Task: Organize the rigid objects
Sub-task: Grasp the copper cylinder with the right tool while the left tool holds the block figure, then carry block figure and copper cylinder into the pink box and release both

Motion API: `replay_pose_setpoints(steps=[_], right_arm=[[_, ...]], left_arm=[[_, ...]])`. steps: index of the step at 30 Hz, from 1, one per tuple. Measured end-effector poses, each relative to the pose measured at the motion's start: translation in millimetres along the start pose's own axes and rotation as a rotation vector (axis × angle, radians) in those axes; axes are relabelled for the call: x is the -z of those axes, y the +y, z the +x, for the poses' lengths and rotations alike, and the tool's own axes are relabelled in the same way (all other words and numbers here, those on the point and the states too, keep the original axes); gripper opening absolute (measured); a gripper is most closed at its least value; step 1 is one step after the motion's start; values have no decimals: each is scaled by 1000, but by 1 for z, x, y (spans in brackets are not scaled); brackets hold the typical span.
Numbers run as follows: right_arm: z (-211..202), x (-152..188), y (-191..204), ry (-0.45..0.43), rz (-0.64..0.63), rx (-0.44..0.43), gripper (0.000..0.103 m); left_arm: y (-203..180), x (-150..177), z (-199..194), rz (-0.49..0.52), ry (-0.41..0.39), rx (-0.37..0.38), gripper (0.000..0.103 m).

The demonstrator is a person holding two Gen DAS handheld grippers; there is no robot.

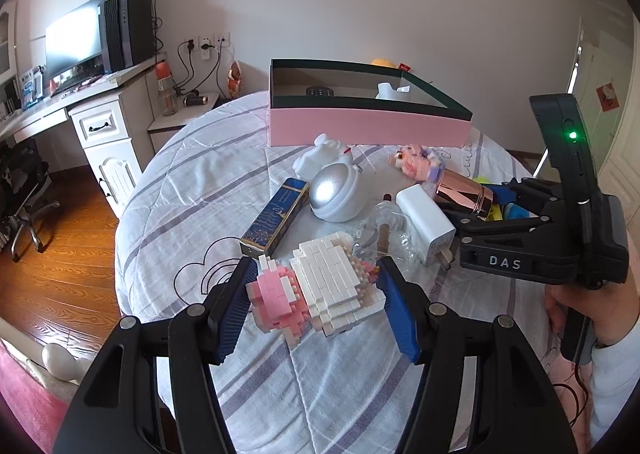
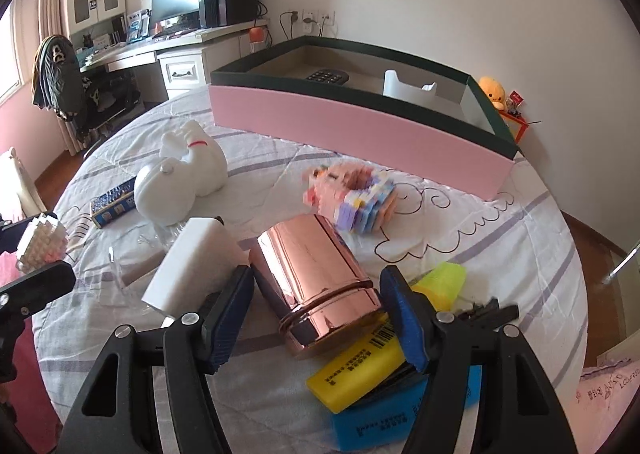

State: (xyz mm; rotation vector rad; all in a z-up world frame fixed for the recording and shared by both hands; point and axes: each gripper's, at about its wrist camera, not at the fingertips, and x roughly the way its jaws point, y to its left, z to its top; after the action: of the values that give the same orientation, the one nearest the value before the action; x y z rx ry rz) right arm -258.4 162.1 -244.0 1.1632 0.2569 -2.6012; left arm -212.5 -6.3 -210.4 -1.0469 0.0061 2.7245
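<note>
The left tongs grip a pink-and-white brick-built figure, their blue pads pressed on its two ends, just above the quilted bed cover. It looks light and stiff but brittle: small studded bricks could snap off under a hard squeeze, so holding it across the solid white body seems safest.

The right tongs straddle a rose-gold metal cylinder lying on its side. The right pad seems to touch it near the ringed end, while the left pad stands just clear, so it is not yet clamped. Its mirror finish is probably slippery and it may roll; a hold across the ringed band looks surest.

Just left of these tongs lies a white charger; under them sit a yellow block with a barcode and small unreadable print, and a blue one. Beyond stands the pink box, already holding items. "DAS" shows on the right tongs' body in the left wrist view.
</note>
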Motion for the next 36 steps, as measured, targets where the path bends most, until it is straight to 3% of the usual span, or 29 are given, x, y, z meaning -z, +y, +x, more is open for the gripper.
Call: replay_pose_setpoints(steps=[6,9,22,36], right_arm=[[-2,0,-5,-11,21,-61,62],[-8,1,-6,-35,29,-69,50],[-30,-2,-16,-82,53,-100,49],[-62,-40,-54,-183,56,-85,49]], left_arm=[[-3,-2,3,4,7,3,63],[-6,-6,0,10,0,1,63],[-21,-29,-3,33,-33,20,63],[-40,-99,6,89,-114,40,62]])
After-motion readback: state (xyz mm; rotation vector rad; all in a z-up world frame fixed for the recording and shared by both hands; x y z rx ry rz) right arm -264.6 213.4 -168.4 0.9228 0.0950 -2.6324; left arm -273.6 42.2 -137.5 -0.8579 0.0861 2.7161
